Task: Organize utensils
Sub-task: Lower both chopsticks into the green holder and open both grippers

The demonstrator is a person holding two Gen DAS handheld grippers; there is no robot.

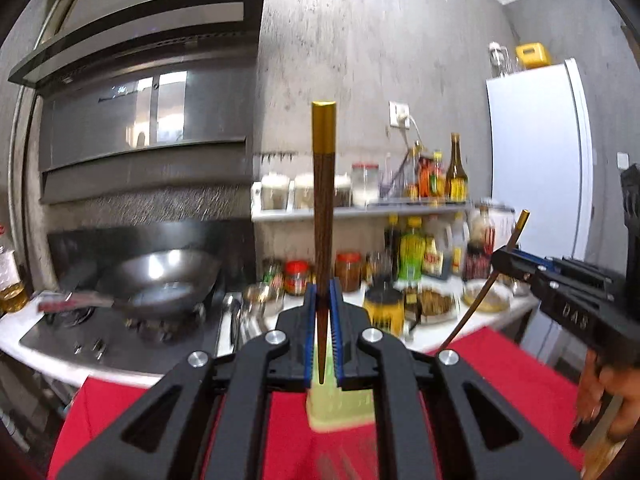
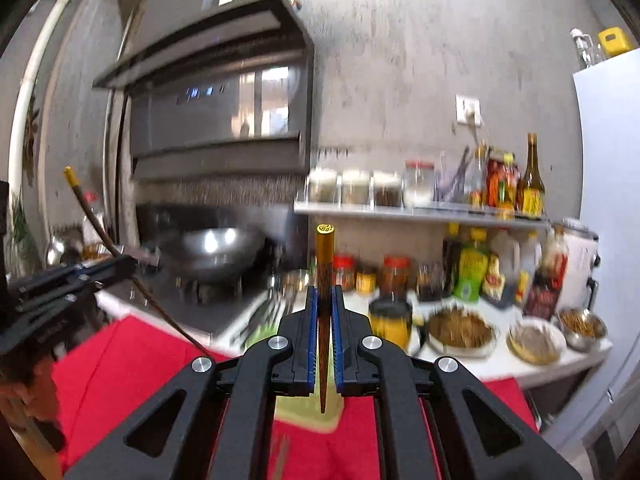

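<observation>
Chopsticks are standing upright, one pinched in each gripper above the red tabletop (image 1: 520,380): left gripper (image 1: 323,312) is clamping one chopstick (image 1: 323,208), right gripper (image 2: 324,320) is clamping the other chopstick (image 2: 325,264). Light, stiff, slick lacquer; gripping low near the taper is risking a swivel.

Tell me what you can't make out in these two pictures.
- Pale green holder: left wrist view, top hidden by the left hand-held gripper, shut on a chopstick.
- Same holder: right wrist view, covered by the right hand-held gripper.
- Jar labels: blurred.
</observation>
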